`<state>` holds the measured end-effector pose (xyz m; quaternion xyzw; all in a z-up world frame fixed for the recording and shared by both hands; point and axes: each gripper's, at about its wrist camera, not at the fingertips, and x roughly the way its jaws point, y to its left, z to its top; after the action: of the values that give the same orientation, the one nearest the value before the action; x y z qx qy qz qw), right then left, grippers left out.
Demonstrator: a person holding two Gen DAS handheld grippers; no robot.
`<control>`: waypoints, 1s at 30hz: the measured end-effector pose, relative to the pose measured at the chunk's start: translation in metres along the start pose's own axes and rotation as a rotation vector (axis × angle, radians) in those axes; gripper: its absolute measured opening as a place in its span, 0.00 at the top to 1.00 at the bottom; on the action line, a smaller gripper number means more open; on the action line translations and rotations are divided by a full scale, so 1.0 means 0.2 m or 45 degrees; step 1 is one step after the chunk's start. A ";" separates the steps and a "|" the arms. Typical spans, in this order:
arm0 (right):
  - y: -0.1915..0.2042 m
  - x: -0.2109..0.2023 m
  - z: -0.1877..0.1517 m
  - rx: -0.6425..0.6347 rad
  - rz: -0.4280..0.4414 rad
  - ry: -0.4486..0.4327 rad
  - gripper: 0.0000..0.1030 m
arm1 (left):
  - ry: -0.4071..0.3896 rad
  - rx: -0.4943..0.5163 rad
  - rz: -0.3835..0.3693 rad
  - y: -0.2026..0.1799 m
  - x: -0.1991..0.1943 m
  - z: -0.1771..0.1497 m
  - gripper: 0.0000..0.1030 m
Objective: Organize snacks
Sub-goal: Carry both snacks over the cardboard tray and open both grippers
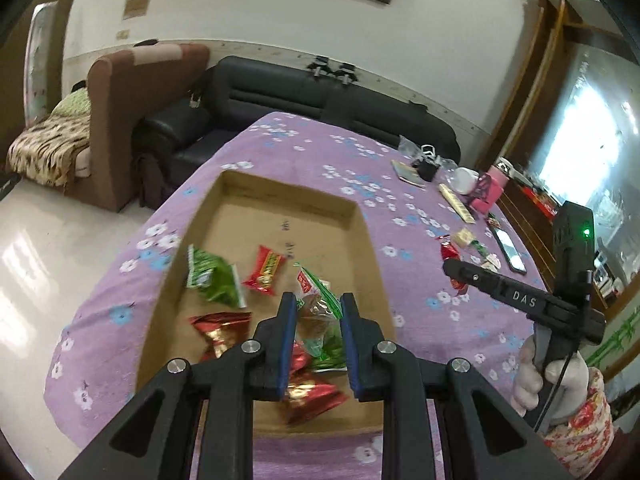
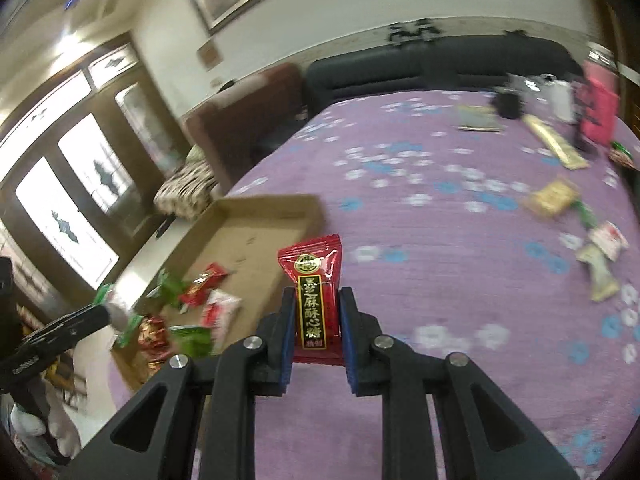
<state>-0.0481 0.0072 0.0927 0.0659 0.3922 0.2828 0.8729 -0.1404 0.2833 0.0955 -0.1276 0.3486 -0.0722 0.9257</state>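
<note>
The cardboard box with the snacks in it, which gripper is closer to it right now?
Left. The left gripper hovers directly over the cardboard box; the right gripper is off to its side, above the tablecloth.
</note>
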 end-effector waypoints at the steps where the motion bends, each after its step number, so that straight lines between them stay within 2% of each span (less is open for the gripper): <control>1: 0.06 0.03 0.00 -0.018 0.016 0.018 0.81 | -0.001 -0.013 0.004 0.02 0.00 0.00 0.79; 7: 0.27 0.18 0.01 -0.107 0.044 0.090 0.81 | 0.034 -0.040 0.027 0.10 0.09 0.07 0.79; 13: 0.42 0.39 0.03 -0.175 0.008 0.197 0.81 | 0.088 -0.028 0.077 0.15 0.26 0.15 0.79; 19: 0.46 0.53 0.01 -0.217 -0.043 0.246 0.81 | 0.144 -0.028 0.110 0.18 0.38 0.18 0.79; 27: 0.44 0.59 -0.02 -0.216 -0.069 0.273 0.80 | 0.161 -0.050 0.101 0.18 0.42 0.19 0.77; 30: 0.45 0.59 -0.02 -0.232 -0.077 0.259 0.79 | 0.149 -0.058 0.091 0.16 0.39 0.20 0.70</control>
<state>-0.0278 0.1458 0.0431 -0.0545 0.4531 0.2961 0.8391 -0.0541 0.3047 0.0656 -0.1316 0.4081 -0.0387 0.9026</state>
